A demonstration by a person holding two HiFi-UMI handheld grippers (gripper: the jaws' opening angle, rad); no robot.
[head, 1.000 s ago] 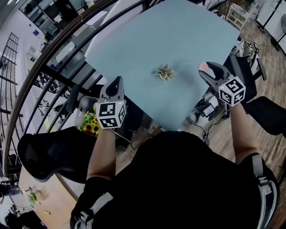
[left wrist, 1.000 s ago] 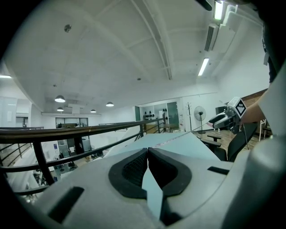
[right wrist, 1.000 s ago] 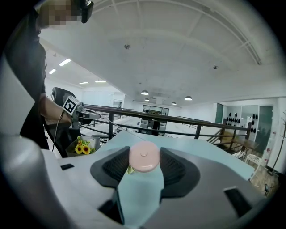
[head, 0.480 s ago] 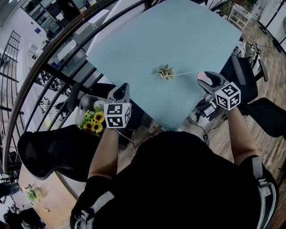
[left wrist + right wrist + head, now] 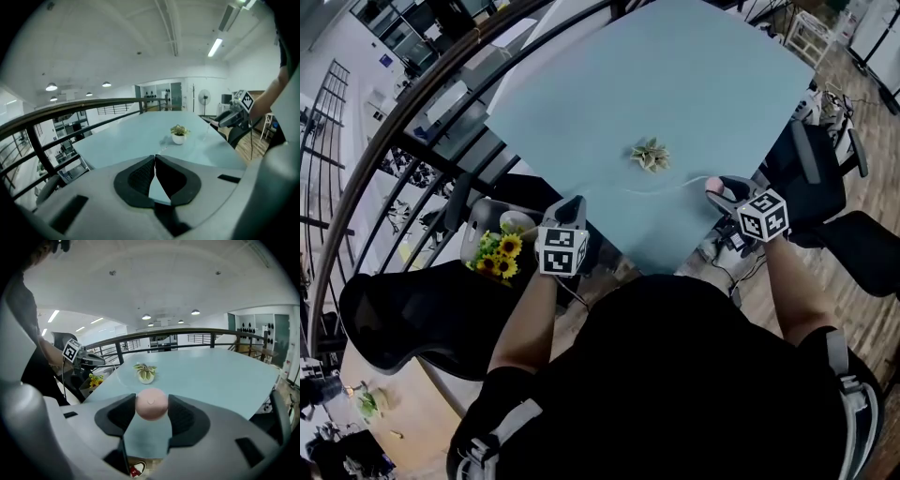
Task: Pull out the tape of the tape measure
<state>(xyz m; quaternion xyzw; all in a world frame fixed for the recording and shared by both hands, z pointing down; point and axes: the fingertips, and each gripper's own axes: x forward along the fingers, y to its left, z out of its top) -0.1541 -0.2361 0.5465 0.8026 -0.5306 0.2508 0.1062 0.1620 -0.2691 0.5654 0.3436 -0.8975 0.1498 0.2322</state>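
**Tape measure (image 5: 151,403) gripped on the right, tape pinched on the left**

Nearest the camera, the person's (image 5: 675,375) dark torso filled the bottom of the head view, with both forearms reaching out toward the potted plant (image 5: 649,154). The left gripper (image 5: 572,202) sat to the near left of that plant, at the table's (image 5: 675,66) near edge. Its jaws were closed right up, tips meeting. A thin pale tape (image 5: 661,191) ran from those tips, so it looked to have the tape's end nipped between them.

To the near right of the plant was the right gripper (image 5: 717,187), also at the table's edge. Its jaws stood partly apart and pressed on either side of a round pink case, and that case was the measure's body, held firmly. Between the two grippers the tape hung in a shallow curve, passing just on the near side of the plant without touching it.

Further left of the plant, off the table and below its edge, a bunch of sunflowers (image 5: 499,255) showed yellow. The plant itself stood upright in a small white pot. Beyond it the pale blue tabletop stretched away, and a dark curved railing (image 5: 403,127) swept round far to the plant's left.
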